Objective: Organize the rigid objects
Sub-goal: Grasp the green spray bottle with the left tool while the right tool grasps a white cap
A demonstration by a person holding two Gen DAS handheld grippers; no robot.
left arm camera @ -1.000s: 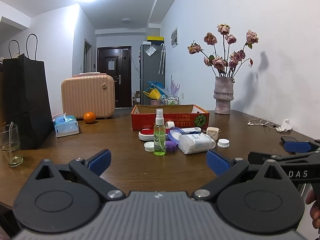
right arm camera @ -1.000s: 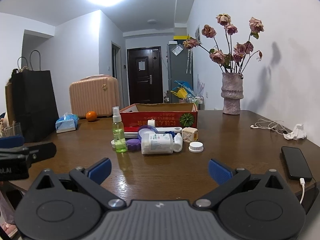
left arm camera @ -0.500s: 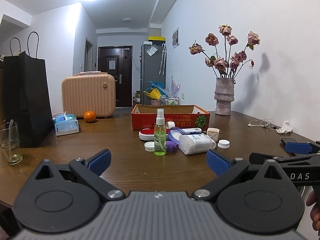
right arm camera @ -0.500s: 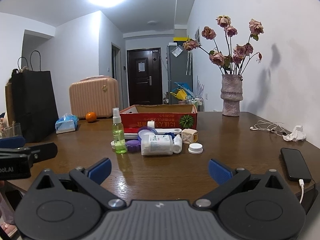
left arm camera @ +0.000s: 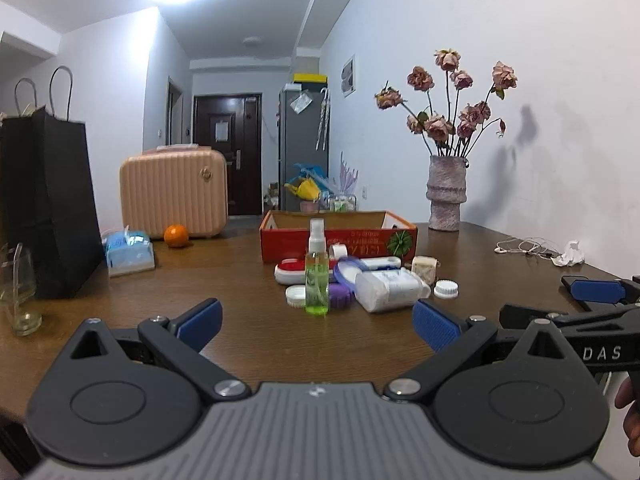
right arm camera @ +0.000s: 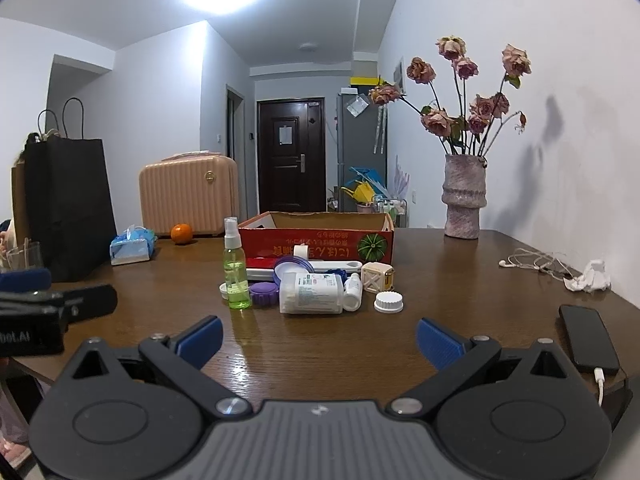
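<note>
A cluster of small items lies mid-table before a red cardboard box (left arm camera: 340, 240) (right arm camera: 316, 240): a green spray bottle (left arm camera: 317, 280) (right arm camera: 236, 276), a purple jar (right arm camera: 264, 294), a white pill bottle on its side (left arm camera: 390, 290) (right arm camera: 312, 298), a small dropper bottle (right arm camera: 353, 292), a white cap (right arm camera: 389, 302), a beige cube (right arm camera: 378, 276) and a red-and-white case (left arm camera: 290, 270). My left gripper (left arm camera: 316, 320) and right gripper (right arm camera: 318, 338) are both open and empty, held near the table's front edge, well short of the items.
A black paper bag (left arm camera: 48, 208), a glass (left arm camera: 18, 288), a tissue pack (left arm camera: 130, 252), an orange (left arm camera: 176, 236) and a pink suitcase (left arm camera: 174, 196) stand left. A vase of dried roses (right arm camera: 464, 200), earphones (right arm camera: 532, 264), crumpled tissue (right arm camera: 592, 278) and a phone (right arm camera: 588, 338) are right.
Both grippers have drifted very slightly toward the items; they stay open and nothing on the table has moved.
</note>
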